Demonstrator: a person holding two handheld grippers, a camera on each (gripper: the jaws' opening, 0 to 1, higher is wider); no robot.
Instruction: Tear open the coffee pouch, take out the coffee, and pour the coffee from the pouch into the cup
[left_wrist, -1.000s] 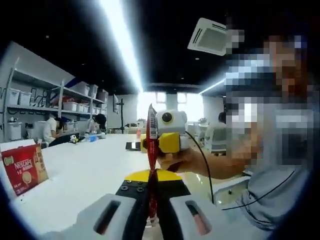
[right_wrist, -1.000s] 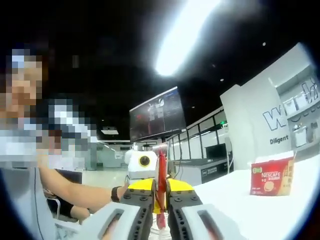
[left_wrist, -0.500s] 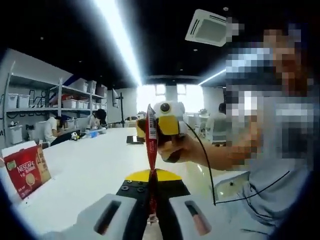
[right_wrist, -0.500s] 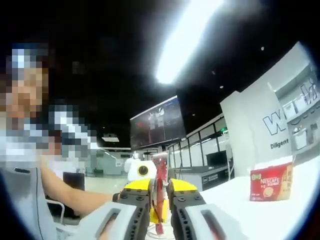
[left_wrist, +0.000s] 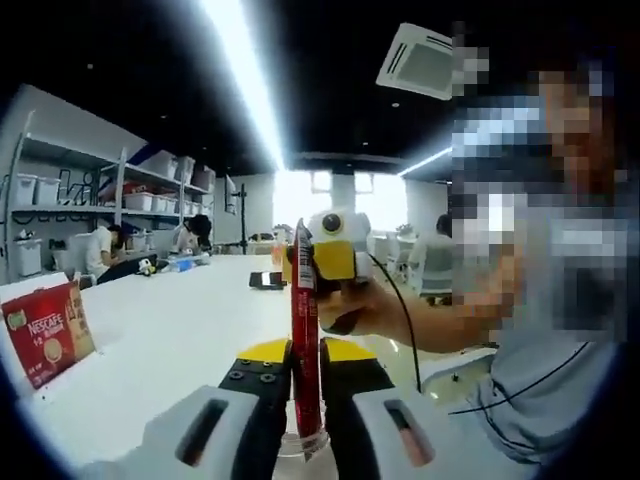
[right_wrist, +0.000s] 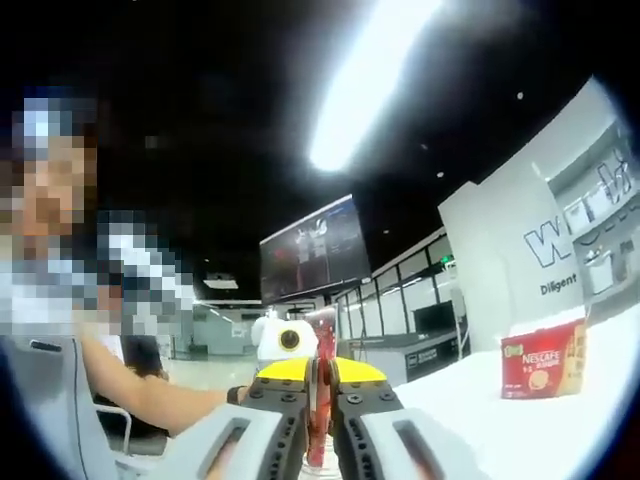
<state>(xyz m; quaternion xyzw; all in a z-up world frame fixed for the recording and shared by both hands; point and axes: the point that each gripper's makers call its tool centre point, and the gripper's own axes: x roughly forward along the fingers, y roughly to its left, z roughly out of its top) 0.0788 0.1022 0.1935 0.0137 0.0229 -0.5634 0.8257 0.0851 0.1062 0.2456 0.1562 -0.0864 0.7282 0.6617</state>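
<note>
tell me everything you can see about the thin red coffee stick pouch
The thin red coffee stick pouch is a narrow, glossy foil-like sachet with a pale printed patch near its lower end. It stands roughly upright, held edge-on in the air above the white table. The left gripper clamps its lower part and the right gripper pinches it nearer the top, so both touch it. Whether it has been torn open cannot be told.

Both grippers, left (left_wrist: 305, 365) and right (right_wrist: 319, 378), face each other, fingers pinched together.

white table (left_wrist: 180, 340), red nescafe box (left_wrist: 45, 332)
</note>
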